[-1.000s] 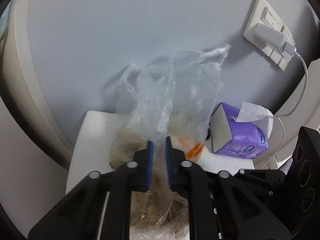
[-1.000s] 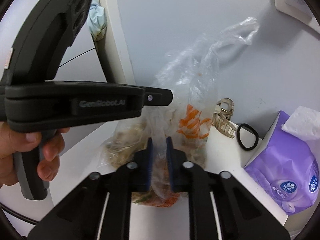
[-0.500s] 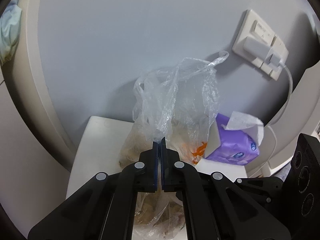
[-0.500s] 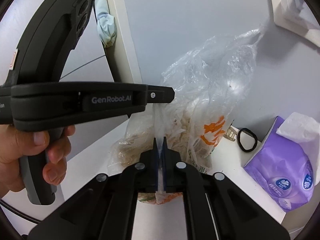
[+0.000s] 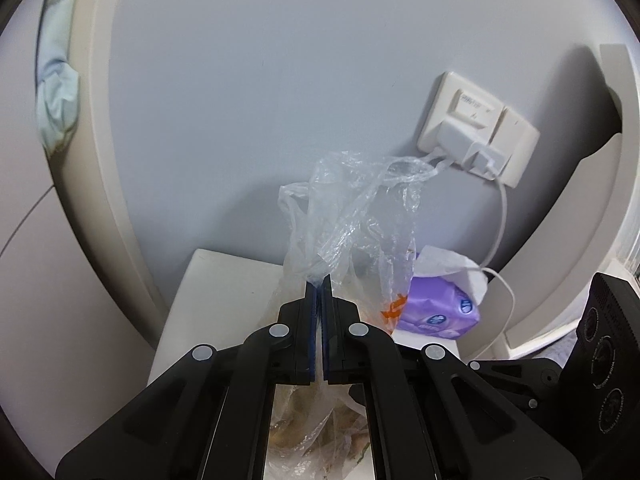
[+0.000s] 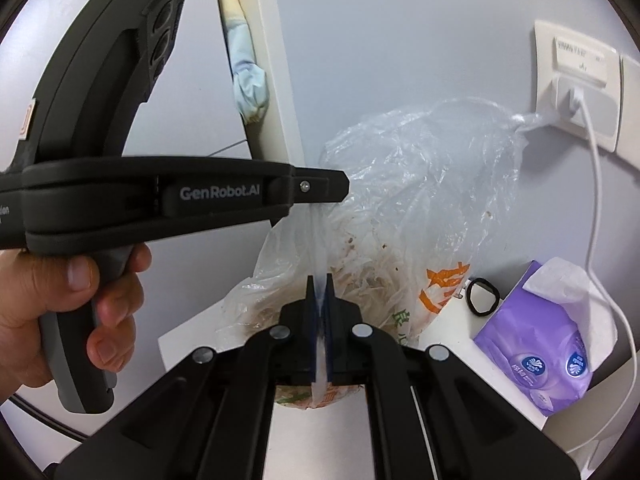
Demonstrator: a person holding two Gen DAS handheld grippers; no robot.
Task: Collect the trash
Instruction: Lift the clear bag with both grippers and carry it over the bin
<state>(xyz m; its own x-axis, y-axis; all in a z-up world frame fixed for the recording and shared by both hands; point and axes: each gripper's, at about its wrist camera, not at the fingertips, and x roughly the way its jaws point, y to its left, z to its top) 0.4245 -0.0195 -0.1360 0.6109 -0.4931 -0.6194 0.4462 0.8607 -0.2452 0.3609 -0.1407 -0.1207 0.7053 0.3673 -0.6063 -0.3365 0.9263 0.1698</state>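
A: Was there any room to move on that little white table (image 5: 224, 280)?

B: Only the left half was bare. The trash bag (image 6: 400, 208) filled the middle, right up against the wall (image 5: 260, 100). On the right sat a purple tissue pack (image 6: 536, 352), a black hair tie (image 6: 482, 296) and a charger cable (image 6: 596, 184) dangling from the socket (image 6: 576, 80).

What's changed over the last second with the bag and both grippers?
Both grippers closed on the clear trash bag: the left gripper and right gripper now pinch its plastic and have drawn it upward, stretching it. The tissue pack, hair tie and charger cable stayed put.
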